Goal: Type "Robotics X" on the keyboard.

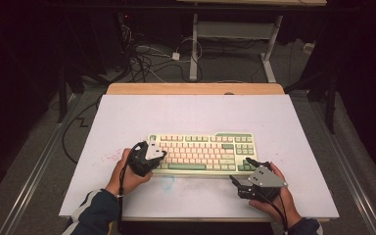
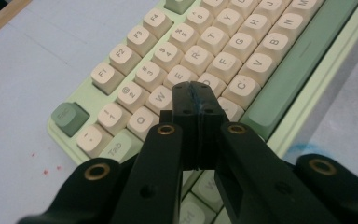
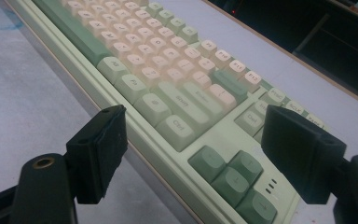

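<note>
High view: a person is sitting at a white-topped table [image 1: 127, 112] with a cream-and-green keyboard [image 1: 203, 152] lying near the front middle. Left gripper [image 1: 160, 155] is hovering over the keyboard's left end with its jaws pressed together and nothing between them; in the left gripper view the closed tip [image 2: 196, 100] is sitting just above the letter keys beside the W key [image 2: 160, 97], and I cannot tell whether it is touching. Right gripper [image 1: 241, 171] is resting with jaws spread at the keyboard's front right corner, straddling the arrow keys [image 3: 235, 179] without pinching anything. My read: key pressing is under way, with no sign of how much is left. Nothing is crowding the keyboard; faint red specks [image 2: 46, 170] are marking the surface, and loose cables [image 1: 142, 56] are lying on the floor beyond.
</note>
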A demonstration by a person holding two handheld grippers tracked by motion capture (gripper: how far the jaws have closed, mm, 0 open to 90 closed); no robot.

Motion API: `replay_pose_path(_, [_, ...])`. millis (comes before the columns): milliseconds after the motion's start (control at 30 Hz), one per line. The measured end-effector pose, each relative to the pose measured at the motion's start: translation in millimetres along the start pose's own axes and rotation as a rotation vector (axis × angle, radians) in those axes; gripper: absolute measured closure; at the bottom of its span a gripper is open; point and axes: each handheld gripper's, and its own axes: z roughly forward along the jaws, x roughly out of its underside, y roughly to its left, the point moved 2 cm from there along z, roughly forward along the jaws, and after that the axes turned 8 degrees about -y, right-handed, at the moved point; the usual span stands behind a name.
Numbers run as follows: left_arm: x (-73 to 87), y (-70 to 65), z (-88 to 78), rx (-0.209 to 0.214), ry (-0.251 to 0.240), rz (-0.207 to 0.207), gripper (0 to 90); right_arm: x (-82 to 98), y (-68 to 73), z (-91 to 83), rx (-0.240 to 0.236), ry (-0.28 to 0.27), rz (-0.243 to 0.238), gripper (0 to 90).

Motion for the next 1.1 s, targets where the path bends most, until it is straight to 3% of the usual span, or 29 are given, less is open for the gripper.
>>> replay_pose_path(333, [2.2,-0.4,14.3,-0.007,0.025,0.008,87.1,0.6,0.2,0.3,-0.006,0.003,0.000,23.4])
replay_pose_path(433, [1.9,1.1,14.8,-0.006,0.022,-0.001,87.0,0.5,0.7,0.5,-0.007,0.004,-0.005,23.4])
replay_pose_path(767, [5.9,-0.9,16.2,-0.008,0.039,0.026,87.1,1.0,1.5,1.1,-0.013,0.013,-0.007,23.5])
replay_pose_path(1100, [2.5,-1.4,14.2,-0.010,0.021,0.033,86.5,1.6,2.0,1.8,-0.019,0.019,-0.008,23.5])
